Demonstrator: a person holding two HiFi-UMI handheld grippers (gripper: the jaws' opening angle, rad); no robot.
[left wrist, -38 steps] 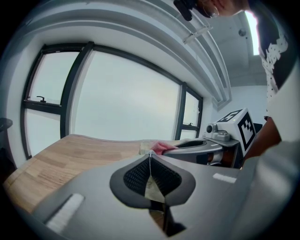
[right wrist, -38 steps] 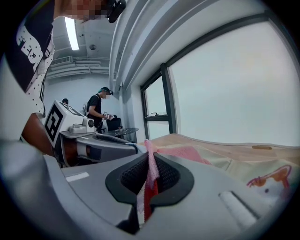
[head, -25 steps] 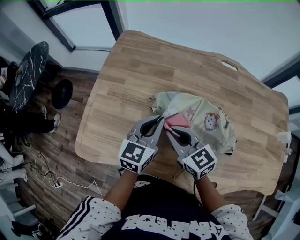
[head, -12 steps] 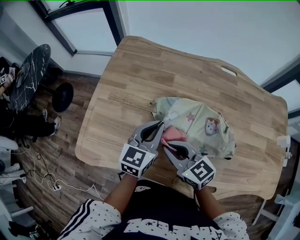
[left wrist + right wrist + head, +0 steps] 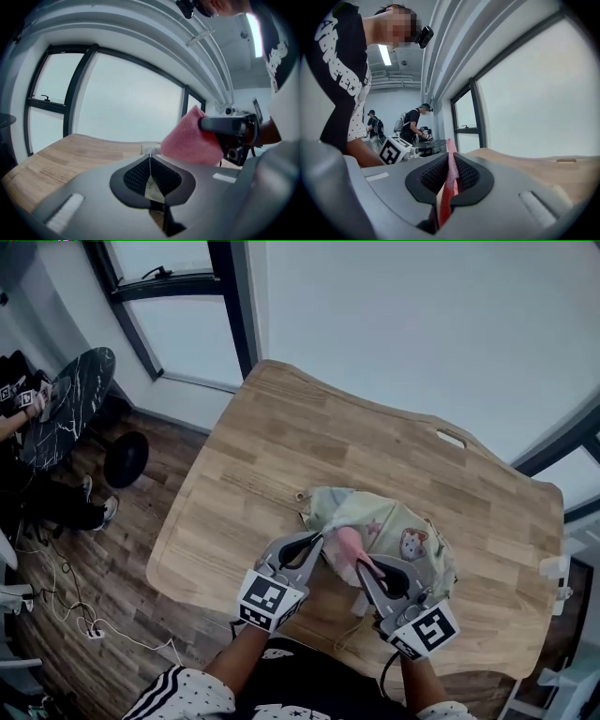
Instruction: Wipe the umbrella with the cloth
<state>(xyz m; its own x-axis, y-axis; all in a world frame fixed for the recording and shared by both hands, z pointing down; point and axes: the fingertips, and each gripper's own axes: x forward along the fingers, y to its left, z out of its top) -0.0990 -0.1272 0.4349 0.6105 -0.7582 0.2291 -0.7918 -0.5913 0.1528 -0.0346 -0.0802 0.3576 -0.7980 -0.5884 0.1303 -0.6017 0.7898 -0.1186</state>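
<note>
Left gripper (image 5: pixel 150 159): jaws together, pinching a thin pale flap of umbrella fabric between the dark ribbed pads. In the head view its tip sits at the near left edge of the umbrella.

Right gripper (image 5: pixel 450 164): jaws clamped on a pink fleecy cloth (image 5: pixel 449 180). A thin edge of the cloth stands up between the pads.

Pink cloth: in the head view it bunches out from the right jaws, just beside the left gripper's tip and over the near side of the umbrella. The left gripper view shows it as a soft lump above and to the right of the left jaws. Whether it touches the umbrella cannot be told.

Umbrella: a pale green collapsed fabric umbrella (image 5: pixel 398 526) printed with stars and a small cartoon animal. It lies crumpled on the table, towards the person's edge, just beyond both grippers.

Table: a light wooden table top (image 5: pixel 281 442) with rounded corners and a slot cut-out (image 5: pixel 452 439) near its far edge.

Person: bare forearms reach the grippers from the bottom of the head view, in a dark printed shirt with spotted sleeves.

Surroundings: large dark-framed windows (image 5: pixel 122 108) stand beyond the table. A dark round marbled table (image 5: pixel 66 404) is to the left on wood flooring. Two people with backpacks (image 5: pixel 415 123) stand well apart in the background.
</note>
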